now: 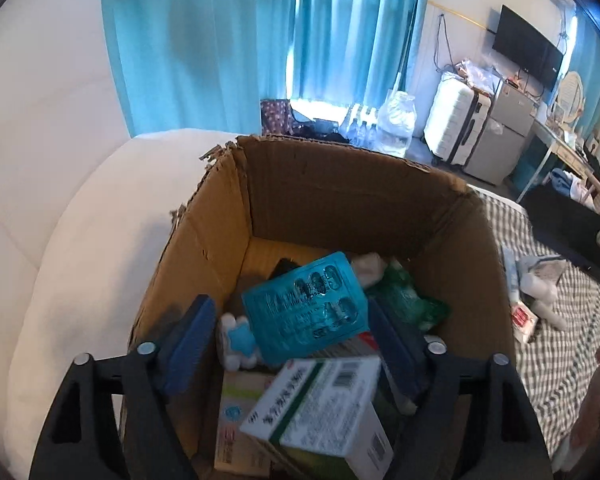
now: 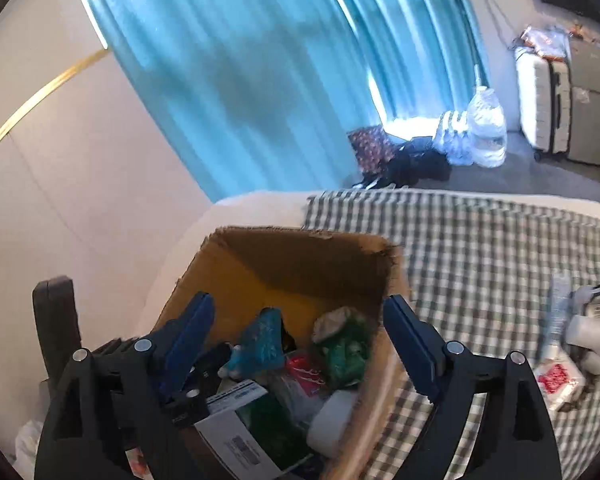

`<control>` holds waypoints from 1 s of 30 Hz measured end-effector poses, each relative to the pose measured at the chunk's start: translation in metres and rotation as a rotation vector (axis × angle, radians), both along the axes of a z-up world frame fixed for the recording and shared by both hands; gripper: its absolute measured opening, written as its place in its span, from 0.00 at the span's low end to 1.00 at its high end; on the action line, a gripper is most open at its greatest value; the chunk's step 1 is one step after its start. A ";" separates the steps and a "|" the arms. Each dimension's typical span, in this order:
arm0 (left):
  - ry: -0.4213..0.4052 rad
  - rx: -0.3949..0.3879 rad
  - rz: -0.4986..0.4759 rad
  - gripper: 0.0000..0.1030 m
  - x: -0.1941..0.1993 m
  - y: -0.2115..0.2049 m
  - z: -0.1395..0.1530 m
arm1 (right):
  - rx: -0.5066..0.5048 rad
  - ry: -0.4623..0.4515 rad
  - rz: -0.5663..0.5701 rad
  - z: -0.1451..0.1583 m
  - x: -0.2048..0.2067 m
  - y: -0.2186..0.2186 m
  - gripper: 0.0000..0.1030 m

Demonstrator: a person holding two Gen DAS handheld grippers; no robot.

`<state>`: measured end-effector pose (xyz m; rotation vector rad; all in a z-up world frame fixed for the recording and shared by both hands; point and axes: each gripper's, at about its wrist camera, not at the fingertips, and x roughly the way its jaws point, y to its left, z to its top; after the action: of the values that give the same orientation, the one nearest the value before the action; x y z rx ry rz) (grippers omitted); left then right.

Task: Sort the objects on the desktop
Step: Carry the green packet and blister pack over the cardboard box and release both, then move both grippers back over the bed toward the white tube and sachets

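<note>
Left gripper (image 1: 290, 344): fingers spread over the torn brown cardboard box (image 1: 340, 196), pinching nothing.
Right gripper (image 2: 300, 346): fingers spread, empty, above the same box.
Teal blister pack (image 1: 306, 308): lies free atop the boxes inside.
Unsorted items (image 2: 576, 352): on the checked bedspread at three o'clock.
Next: likely lift clear before swinging right.

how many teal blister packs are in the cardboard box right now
1. The teal blister pack lies tilted on top of the pile in the cardboard box, above the white-and-green medicine carton. Others may be buried underneath.
</note>
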<state>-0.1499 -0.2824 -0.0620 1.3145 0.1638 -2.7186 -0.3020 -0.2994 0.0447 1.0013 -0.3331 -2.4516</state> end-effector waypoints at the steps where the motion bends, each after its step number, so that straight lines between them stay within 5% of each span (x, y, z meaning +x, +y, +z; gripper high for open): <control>1: 0.001 -0.002 0.004 0.83 0.004 0.001 0.002 | 0.009 0.013 -0.017 0.005 0.006 0.006 0.84; 16: 0.158 0.037 -0.059 1.00 0.066 0.101 0.083 | 0.101 0.175 -0.251 0.074 0.118 0.130 0.85; 23: 0.137 0.060 -0.108 1.00 0.084 0.171 0.075 | 0.152 0.167 -0.366 0.063 0.162 0.209 0.88; 30: 0.081 0.051 -0.167 1.00 0.080 0.236 0.030 | 0.185 0.131 -0.404 0.032 0.178 0.259 0.89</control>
<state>-0.0700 -0.0464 -0.0323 1.2855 0.1377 -2.9282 -0.1239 -0.0401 0.0763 0.9110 -0.2910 -2.9435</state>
